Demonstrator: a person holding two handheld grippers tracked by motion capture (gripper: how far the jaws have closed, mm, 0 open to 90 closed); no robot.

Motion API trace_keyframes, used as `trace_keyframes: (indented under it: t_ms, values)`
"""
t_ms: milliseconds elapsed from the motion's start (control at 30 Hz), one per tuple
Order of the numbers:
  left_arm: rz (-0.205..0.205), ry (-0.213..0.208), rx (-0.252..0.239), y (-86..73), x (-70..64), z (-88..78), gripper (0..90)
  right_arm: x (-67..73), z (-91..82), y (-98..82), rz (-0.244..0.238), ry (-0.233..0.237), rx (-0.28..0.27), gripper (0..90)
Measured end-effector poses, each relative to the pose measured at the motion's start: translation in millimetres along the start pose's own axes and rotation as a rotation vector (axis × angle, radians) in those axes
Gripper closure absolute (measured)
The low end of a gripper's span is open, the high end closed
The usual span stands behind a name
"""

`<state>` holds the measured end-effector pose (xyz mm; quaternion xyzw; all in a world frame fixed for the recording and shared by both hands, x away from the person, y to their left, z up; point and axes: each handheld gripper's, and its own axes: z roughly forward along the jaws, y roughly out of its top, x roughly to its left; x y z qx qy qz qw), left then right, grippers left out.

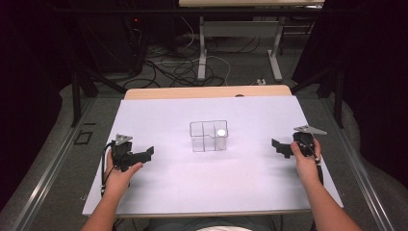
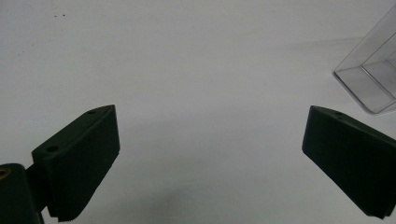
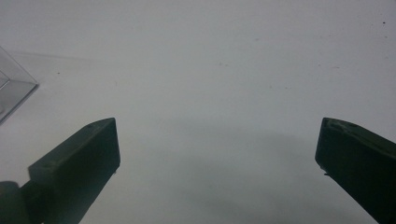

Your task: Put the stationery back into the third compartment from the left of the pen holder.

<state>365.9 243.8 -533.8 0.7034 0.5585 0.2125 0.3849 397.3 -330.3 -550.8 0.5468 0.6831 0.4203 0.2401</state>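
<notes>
**Item 1: left gripper** (image 1: pixel 147 153). Seen from above, it rests low on the white table cover (image 1: pixel 159 192) at the left side, well apart from the container. The person's left hand (image 1: pixel 120 171) grips it from behind; the forearm enters from the bottom edge and angles up and slightly right. The jaws point right, toward the table's middle. A grey three-cornered plate sits on top, and a cable trails down beside the wrist. In the left gripper view (image 2: pixel 210 158) both black jaws stand wide apart with nothing between them but bare white surface.

**Item 2: right gripper** (image 1: pixel 280 147). It is at the right side of the cover, held by the right hand (image 1: pixel 304 156), with the forearm rising from the lower right corner and leaning left. The jaws point left, toward the container. It has a grey plate on top. In the right gripper view (image 3: pixel 217 163) the jaws are spread wide, with empty white surface between them.

**Item 3: clear plastic container** (image 1: pixel 208 136). It stands upright in the middle of the cover, between the two grippers and touched by neither. A partition divides it into compartments. One corner shows at the upper right of the left gripper view (image 2: pixel 369 79) and another at the left edge of the right gripper view (image 3: pixel 11 91).

**Item 4: white cylinder** (image 1: pixel 221 138). It stands upright in the container's right compartment.
</notes>
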Motion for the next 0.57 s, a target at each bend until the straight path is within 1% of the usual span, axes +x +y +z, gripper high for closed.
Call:
trace_keyframes:
  t_ms: [100, 133, 400, 567]
  values:
    - [0.002, 0.0, 0.003, -0.1, 0.4, 0.2, 4.1, -0.7, 0.6, -1.2, 0.014, 0.002, 0.006, 0.0]
    - [0.003, 0.0, 0.003, -0.1, 0.5, 0.2, 4.0, -1.5, 0.7, -1.3, 0.009, 0.001, 0.006, 0.0]
    - [-0.004, -0.002, 0.003, -0.3, 0.2, 1.3, 4.0, -1.4, 1.5, -2.3, 0.023, 0.002, 0.011, 0.0]
    - [0.0, -0.002, 0.003, 0.0, 0.0, 1.6, 4.0, -1.9, 2.0, -2.8, 0.026, 0.0, 0.014, 0.0]
